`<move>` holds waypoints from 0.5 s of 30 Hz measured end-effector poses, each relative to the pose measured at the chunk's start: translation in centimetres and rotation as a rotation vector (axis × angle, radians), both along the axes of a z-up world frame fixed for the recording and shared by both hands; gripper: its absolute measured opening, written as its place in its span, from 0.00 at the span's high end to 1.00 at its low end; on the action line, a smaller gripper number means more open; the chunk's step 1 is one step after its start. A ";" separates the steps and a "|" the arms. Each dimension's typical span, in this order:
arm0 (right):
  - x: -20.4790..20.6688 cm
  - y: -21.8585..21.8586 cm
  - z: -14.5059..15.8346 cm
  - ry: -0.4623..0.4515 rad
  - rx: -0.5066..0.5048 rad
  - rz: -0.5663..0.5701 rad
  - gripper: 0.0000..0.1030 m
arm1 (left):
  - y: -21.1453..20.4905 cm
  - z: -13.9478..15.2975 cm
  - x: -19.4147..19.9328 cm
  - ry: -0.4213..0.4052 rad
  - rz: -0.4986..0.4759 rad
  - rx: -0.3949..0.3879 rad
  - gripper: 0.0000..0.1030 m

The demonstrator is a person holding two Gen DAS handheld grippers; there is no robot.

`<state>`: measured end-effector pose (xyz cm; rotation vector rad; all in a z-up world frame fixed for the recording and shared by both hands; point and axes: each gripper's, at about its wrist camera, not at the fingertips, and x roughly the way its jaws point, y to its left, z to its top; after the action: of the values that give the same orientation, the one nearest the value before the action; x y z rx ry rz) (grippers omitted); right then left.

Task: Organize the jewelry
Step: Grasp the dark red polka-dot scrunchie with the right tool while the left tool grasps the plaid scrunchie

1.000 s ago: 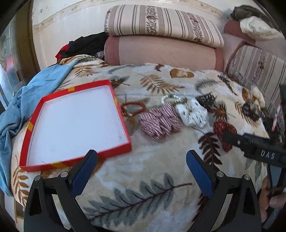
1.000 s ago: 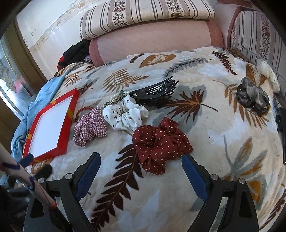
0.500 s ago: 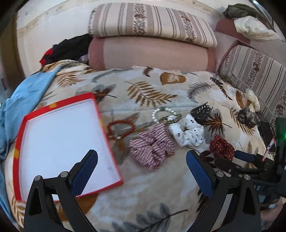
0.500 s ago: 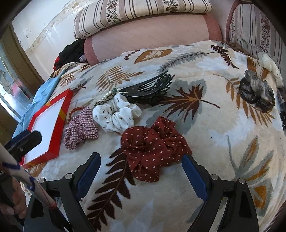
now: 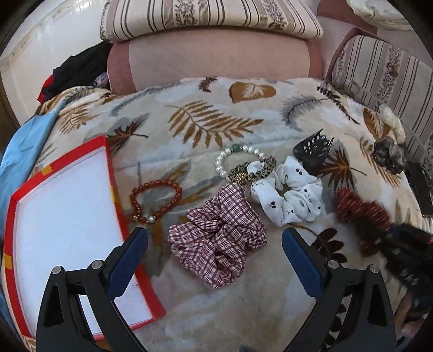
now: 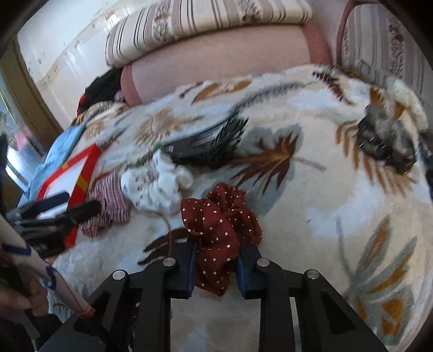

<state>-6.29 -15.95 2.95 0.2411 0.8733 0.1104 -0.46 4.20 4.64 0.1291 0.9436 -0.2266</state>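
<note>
1. A leaf-patterned blanket [image 5: 205, 319] covers the bed, with striped cushions [image 5: 208, 16] stacked at its far end.
2. The left gripper [image 5: 215, 245] hangs with its jaws wide apart and nothing in them; the plaid scrunchie [image 5: 219, 238] lies directly between and just ahead of the blue pads.
3. Beyond the left jaw sits a red-rimmed tray [image 5: 113, 186], with a red bead bracelet [image 5: 155, 200] just beside its rim.
4. Farther ahead lie a pearl bracelet [image 5: 238, 159], a white scrunchie [image 5: 289, 195] and a black claw clip [image 5: 314, 149].
5. The right gripper [image 6: 216, 268] has its jaws pressed narrow on the dark red dotted scrunchie [image 6: 219, 227], whose upper folds spill out ahead of the pads.
</note>
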 end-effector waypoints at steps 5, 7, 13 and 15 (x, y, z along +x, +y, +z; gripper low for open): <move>-0.5 -0.5 0.7 -0.047 0.012 0.004 0.76 | -0.6 -1.3 0.4 0.021 0.008 0.017 0.04; -0.5 -0.4 0.7 -0.049 0.012 0.012 0.76 | -0.8 -1.7 0.5 0.024 0.015 0.021 0.11; -0.4 -0.5 0.7 -0.055 0.029 0.006 0.75 | -1.4 -3.0 0.9 0.053 0.040 -0.010 0.59; -0.5 -0.7 0.7 -0.057 0.033 0.005 0.75 | -1.6 -3.1 0.5 0.039 0.035 -0.023 0.74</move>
<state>-6.76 -16.65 3.62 0.2657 0.8157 0.1355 0.04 2.64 1.57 0.0868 0.9811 -0.2083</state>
